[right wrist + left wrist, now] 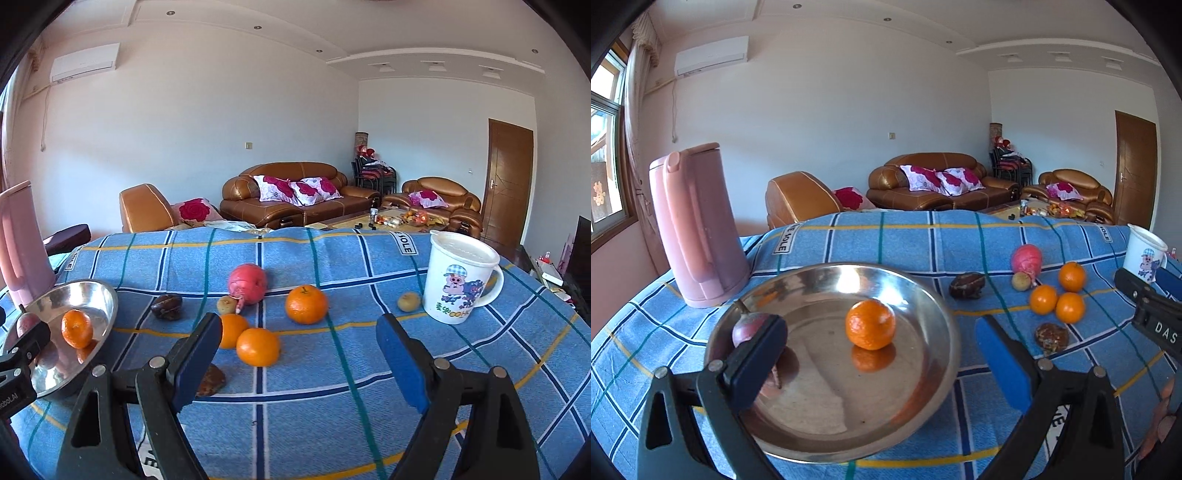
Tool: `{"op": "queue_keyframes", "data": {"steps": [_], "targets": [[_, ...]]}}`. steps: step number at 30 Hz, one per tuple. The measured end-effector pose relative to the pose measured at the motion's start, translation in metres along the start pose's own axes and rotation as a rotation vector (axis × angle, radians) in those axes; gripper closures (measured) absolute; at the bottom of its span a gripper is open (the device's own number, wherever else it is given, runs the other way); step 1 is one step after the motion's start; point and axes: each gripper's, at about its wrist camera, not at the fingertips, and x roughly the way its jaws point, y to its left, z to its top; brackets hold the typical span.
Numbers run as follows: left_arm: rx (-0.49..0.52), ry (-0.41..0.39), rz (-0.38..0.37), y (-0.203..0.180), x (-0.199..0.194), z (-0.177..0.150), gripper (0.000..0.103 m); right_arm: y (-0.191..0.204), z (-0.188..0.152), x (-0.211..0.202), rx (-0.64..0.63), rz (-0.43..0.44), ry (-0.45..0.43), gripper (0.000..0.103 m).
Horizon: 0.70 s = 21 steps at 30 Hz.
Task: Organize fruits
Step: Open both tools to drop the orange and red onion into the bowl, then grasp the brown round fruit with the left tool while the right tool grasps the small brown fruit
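Observation:
A steel plate (916,373) lies on the blue checked cloth, holding one orange (870,324) and a purple-red fruit (748,326) half hidden behind my left finger. My left gripper (879,332) hovers open over the plate, its pads well clear of the orange. To the right lie three oranges (258,347), a pink fruit (247,282), two dark brown fruits (167,306) and a small yellowish one (227,304). My right gripper (299,332) is open just short of the oranges, with nothing between its fingers.
A pink kettle (698,229) stands left of the plate. A white cartoon mug (460,280) stands at the right, with another small yellowish fruit (409,301) beside it. The cloth drops off at the far edge, with sofas beyond.

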Motion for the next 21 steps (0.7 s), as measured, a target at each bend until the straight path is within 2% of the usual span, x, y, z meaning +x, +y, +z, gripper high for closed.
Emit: {"op": "queue_keyframes", "data": {"steps": [5, 12, 18, 21], "targets": [[0.055, 0.023, -0.095, -0.032, 0.002, 0.000, 0.000, -0.026, 0.001, 0.008, 0.032, -0.017, 0.026, 0.017], [0.184, 0.070, -0.221, -0.093, 0.011, 0.003, 0.000, -0.069, 0.002, 0.016, 0.099, -0.073, 0.050, 0.017], [0.205, 0.218, -0.276, -0.126, 0.042, 0.005, 0.007, -0.118, 0.002, 0.026, 0.178, -0.124, 0.093, 0.017], [0.198, 0.290, -0.279, -0.134, 0.056, 0.003, 0.018, -0.140, -0.001, 0.035, 0.243, -0.118, 0.137, 0.017]]}}
